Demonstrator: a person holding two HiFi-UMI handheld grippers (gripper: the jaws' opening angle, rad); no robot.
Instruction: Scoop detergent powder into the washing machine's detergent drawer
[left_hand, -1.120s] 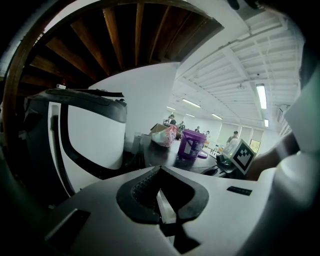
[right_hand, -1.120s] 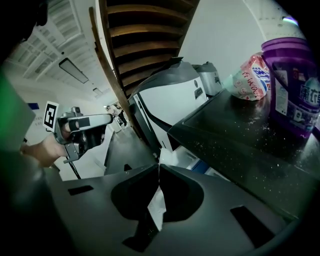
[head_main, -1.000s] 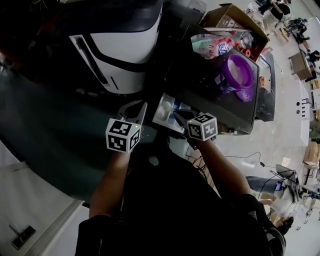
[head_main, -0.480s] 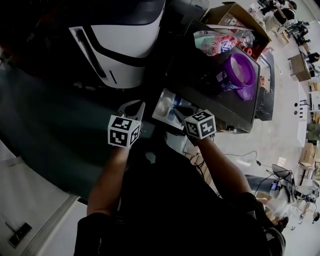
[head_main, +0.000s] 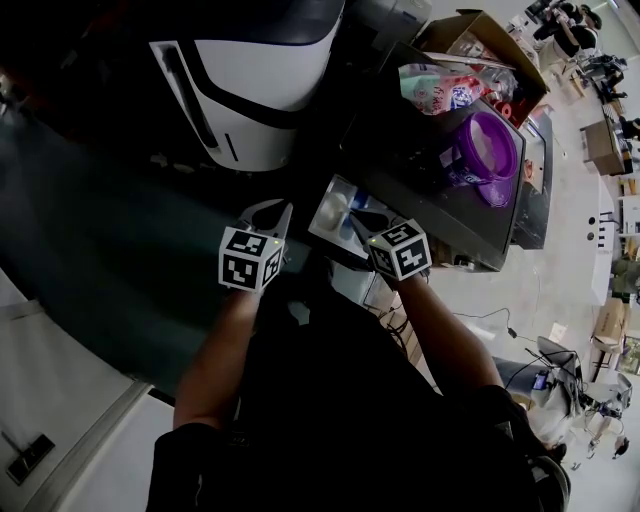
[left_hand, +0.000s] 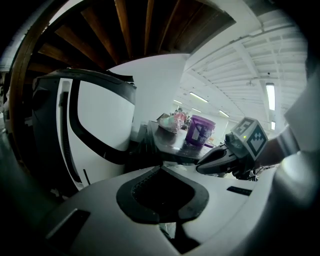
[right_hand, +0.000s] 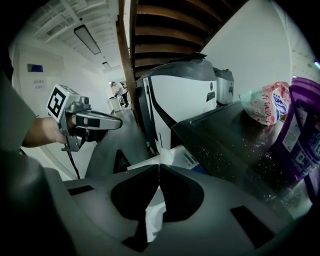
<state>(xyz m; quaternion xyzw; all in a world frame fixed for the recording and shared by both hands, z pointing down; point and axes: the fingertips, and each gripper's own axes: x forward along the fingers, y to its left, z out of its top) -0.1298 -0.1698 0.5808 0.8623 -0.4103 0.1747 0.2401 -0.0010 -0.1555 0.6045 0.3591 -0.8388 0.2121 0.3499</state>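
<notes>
right gripper (head_main: 352, 218) hovering over the open detergent drawer (head_main: 318, 225)

head view: the right gripper is reaching over the pulled-out detergent drawer, which is lying directly under and just past its fingertips. its grip is too small to read here. the left gripper (head_main: 270, 213) is hanging just beside the drawer, on the far side from the right fingers, touching nothing. beyond the right fingertips, the dark washing machine top (head_main: 420, 195) is carrying a purple tub (head_main: 488, 150) and a detergent bag (head_main: 440, 88), with a cardboard box (head_main: 480, 25) farther off. beyond the left fingertips, a white and black appliance (head_main: 250, 70) is standing.

left gripper view: the left gripper's (left_hand: 161, 167) fingers are pressing tip to tip, clenched on nothing. the right gripper (left_hand: 202, 167) is pointing inward just right of them, apart from them. straight ahead of the fingertips, the tub (left_hand: 200, 131) and bag (left_hand: 172, 121) are sitting side by side on the machine top. the appliance is filling the space left of the fingers.

right gripper view: the jaws are closing almost together, grasping a white scoop (right_hand: 150, 217). its white is showing in the slit below the tips and again just past them. the drawer (right_hand: 189, 160) is lying just ahead of the tips. the left gripper (right_hand: 117, 123) is hovering well left of the fingers. right of the fingers, the machine top (right_hand: 235, 145) is showing white specks.
</notes>
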